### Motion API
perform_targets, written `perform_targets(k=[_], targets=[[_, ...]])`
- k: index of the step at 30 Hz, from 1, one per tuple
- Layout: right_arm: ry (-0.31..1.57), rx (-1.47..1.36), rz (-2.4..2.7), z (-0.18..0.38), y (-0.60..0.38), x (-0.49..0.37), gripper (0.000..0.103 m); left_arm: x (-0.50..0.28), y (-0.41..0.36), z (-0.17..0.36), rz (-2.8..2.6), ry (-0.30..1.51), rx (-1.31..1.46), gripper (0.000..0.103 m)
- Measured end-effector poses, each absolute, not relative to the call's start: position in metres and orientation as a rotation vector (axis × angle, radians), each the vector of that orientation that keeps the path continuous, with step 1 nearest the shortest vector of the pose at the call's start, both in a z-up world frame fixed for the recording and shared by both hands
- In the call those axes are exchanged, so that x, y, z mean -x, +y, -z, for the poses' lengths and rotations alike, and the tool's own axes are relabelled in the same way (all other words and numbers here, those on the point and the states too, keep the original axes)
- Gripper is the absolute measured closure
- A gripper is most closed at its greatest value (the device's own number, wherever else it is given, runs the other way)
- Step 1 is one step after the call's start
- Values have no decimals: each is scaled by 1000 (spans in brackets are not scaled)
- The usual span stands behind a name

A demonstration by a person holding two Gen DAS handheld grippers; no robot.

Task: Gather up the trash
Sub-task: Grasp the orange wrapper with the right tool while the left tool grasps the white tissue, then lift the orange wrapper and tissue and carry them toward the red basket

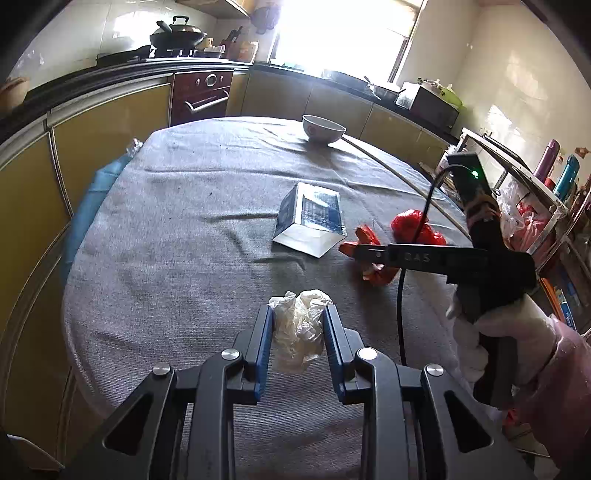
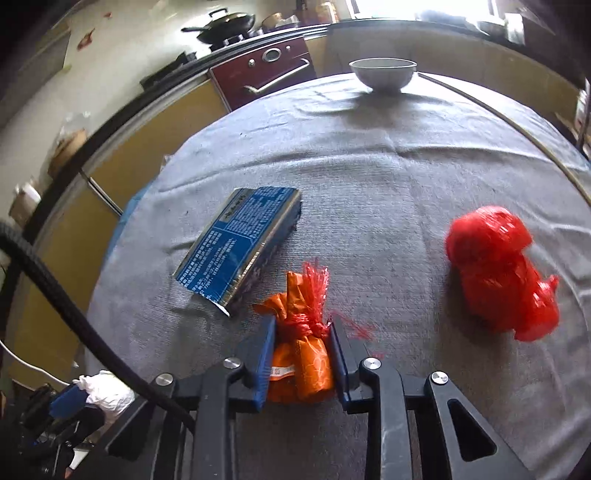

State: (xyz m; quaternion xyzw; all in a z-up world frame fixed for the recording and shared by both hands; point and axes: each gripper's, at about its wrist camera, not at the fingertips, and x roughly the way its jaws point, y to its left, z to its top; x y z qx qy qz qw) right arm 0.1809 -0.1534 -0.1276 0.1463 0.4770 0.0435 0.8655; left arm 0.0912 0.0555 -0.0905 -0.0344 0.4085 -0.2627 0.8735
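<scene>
Trash is already clamped in both tools, the left gripper squeezing a crumpled white tissue and the right gripper pinching an orange wrapper, so lift both straight up, keeping clear of the blue carton at ten o'clock.

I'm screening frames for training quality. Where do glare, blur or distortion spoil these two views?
Left wrist view: the window is blown out white, and the fisheye bends the counter. Right wrist view: the red bag is smeared, with glare along the top edge.
</scene>
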Motion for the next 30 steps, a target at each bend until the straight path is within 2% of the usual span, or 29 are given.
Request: perform_targets(k=[20, 30], targets=[[863, -456, -153, 85, -209, -51, 73, -36, -21, 59, 662, 817, -52, 74], [806, -512, -96, 82, -241, 18, 73, -1, -60, 48, 679, 784, -174, 74]])
